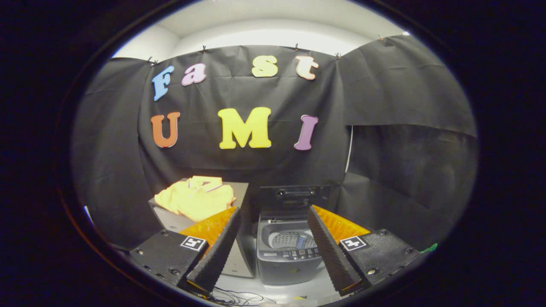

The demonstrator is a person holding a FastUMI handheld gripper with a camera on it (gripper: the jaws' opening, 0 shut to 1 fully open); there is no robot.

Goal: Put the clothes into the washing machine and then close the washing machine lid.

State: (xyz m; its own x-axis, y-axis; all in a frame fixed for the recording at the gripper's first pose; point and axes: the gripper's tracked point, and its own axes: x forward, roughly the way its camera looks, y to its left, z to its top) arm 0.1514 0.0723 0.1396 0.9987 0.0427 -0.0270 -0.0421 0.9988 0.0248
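Clothes (pixel 195 198) beyond left finger, washing machine (pixel 289 247) between spread, empty fingers (pixel 222 238).

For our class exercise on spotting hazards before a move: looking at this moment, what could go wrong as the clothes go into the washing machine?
1. The folded yellow garment lies on a grey box beside the small grey top-loading washing machine; the open gripper may pinch only its top layer, so it could unfold and drag.
2. A trailing edge might drape over the drum opening and jam the raised dark lid.
3. Thin cables below could snag.
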